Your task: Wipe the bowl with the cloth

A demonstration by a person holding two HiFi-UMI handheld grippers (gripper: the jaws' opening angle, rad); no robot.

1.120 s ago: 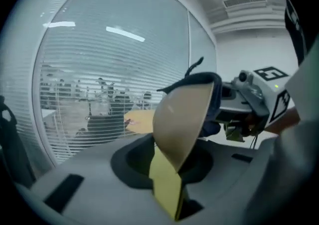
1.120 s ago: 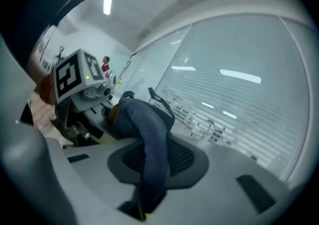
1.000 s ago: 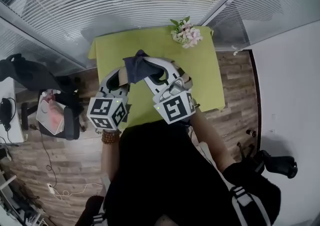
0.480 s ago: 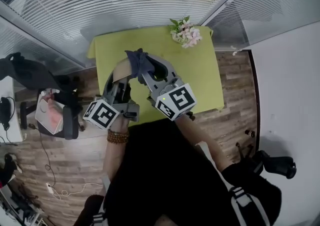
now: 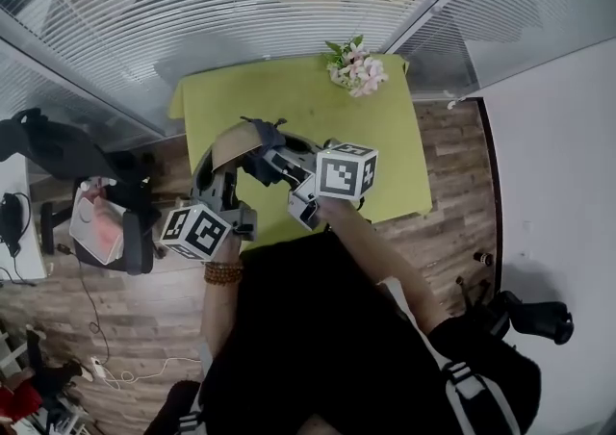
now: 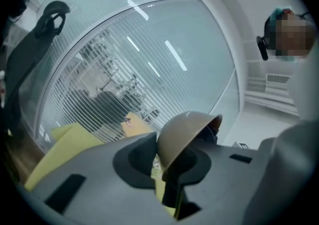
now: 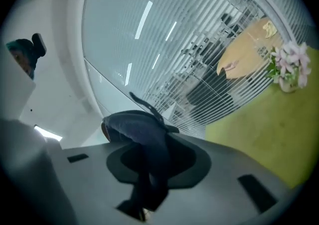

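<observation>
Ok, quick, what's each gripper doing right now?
Left gripper: closed on the brown bowl at its rim.
Right gripper: pinching the dark blue cloth; its jaws have just been opening a little.

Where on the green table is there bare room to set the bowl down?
The green table is bare at far left, from its edge to the flowers, and at right, nearer than the flowers. Crowded: the near middle, under the held bowl and cloth.
</observation>
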